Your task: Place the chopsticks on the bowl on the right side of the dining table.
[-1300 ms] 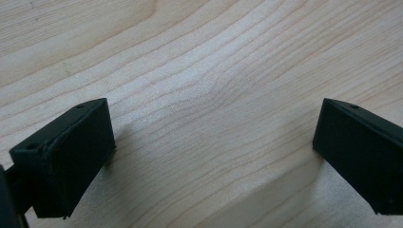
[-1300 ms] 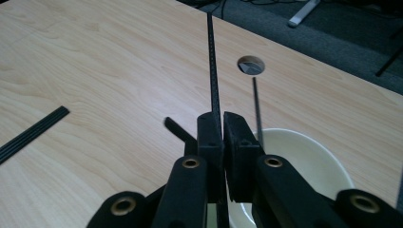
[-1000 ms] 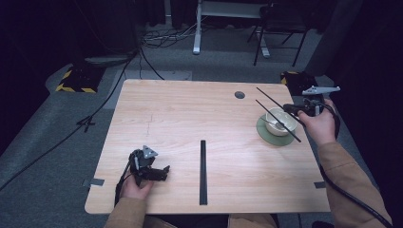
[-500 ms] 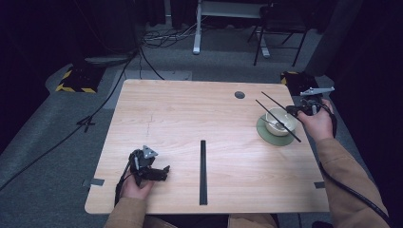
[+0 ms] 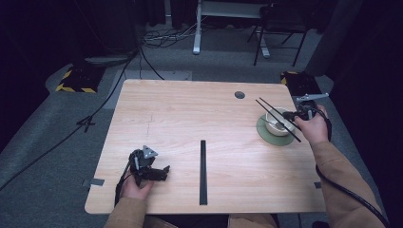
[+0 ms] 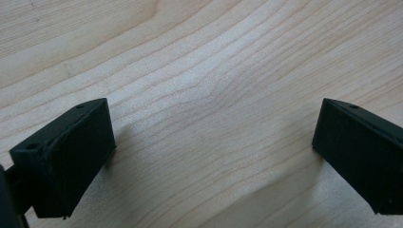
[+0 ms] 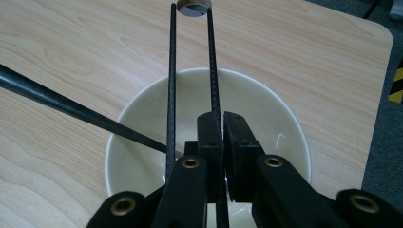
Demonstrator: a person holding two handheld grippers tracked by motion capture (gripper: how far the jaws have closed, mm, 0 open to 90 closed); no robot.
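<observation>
Lowered since a second ago, the right gripper (image 7: 222, 142), jaws pinching one chopstick (image 7: 211, 66), hovers over the bowl (image 7: 142, 109) at the table's three o'clock edge, placing unfinished; the left gripper (image 6: 209, 156), jaws spread, idles.

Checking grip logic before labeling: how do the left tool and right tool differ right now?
1. The left tool has its jaws wide apart with only bare table between them; the right tool has its jaws pressed shut on a black chopstick.
2. The left tool sits low at the table's near left part; the right tool is over the cream bowl at the far right.
Both are black, hand-held, with trailing cables.
</observation>
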